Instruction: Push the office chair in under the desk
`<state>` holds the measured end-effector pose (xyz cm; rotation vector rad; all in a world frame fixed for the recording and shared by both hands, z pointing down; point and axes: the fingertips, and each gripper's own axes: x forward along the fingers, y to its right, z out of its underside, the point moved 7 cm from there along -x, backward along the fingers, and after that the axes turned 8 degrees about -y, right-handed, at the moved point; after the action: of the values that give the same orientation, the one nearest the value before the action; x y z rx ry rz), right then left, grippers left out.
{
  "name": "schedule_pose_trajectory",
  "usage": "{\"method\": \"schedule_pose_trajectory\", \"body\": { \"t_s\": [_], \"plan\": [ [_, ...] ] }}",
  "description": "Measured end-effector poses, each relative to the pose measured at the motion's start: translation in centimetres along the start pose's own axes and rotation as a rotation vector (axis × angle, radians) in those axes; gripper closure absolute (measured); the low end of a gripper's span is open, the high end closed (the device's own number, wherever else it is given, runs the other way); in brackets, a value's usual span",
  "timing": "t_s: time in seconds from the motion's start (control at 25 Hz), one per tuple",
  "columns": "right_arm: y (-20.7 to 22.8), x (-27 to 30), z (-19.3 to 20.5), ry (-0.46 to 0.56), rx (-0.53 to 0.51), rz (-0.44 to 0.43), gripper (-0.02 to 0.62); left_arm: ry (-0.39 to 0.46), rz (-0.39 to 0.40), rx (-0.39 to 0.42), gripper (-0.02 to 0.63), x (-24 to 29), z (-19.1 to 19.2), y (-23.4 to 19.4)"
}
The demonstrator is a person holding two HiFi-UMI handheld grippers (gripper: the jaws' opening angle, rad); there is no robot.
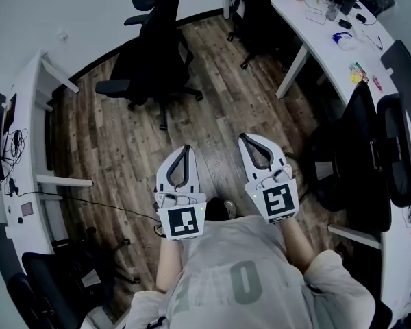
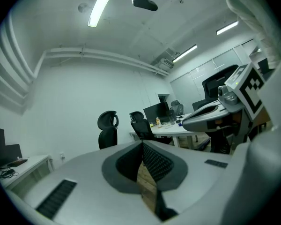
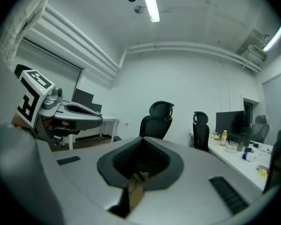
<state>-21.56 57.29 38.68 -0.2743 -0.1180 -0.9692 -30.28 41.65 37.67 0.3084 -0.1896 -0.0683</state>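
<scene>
Left claw (image 1: pixel 185 148) and right claw (image 1: pixel 245 138) are closed, empty, well short of the office chair (image 1: pixel 154 57) out on the floor (image 1: pixel 219 81). An off-centre push could swivel it wide of the counter (image 1: pixel 308 29).

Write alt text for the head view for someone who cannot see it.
Seen from above, a person holds the left gripper and right gripper, both shut and empty, over a wooden floor. Ahead, a black office chair stands in the open between curved white desks.

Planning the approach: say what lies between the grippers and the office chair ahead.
Head view: only bare wood floor between the left gripper, right gripper and office chair.
</scene>
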Motion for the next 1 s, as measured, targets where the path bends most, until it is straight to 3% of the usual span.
{"method": "schedule_pose_trajectory", "body": {
  "t_s": [0.28,0.48,0.64,0.76,1.0],
  "plan": [
    [2.3,0.8,0.7,-0.021,-0.001,0.010,0.574,-0.007,0.015,-0.062,0.589,3.2,-0.1,-0.3],
    [5.2,2.9,1.8,-0.040,-0.001,0.077,0.574,0.036,0.058,-0.047,0.589,8.3,-0.2,-0.6],
    [9.2,6.6,1.8,-0.027,-0.016,0.120,0.574,0.087,0.091,-0.032,0.589,14.6,-1.4,-1.5],
    [13.1,10.6,1.1,-0.013,0.009,0.146,0.574,0.100,0.119,0.027,0.589,20.4,-3.1,-2.7],
    [21.5,21.9,-4.1,0.051,-0.002,0.159,0.574,0.178,0.134,0.049,0.589,33.1,-8.3,-8.2]
  ]
}}
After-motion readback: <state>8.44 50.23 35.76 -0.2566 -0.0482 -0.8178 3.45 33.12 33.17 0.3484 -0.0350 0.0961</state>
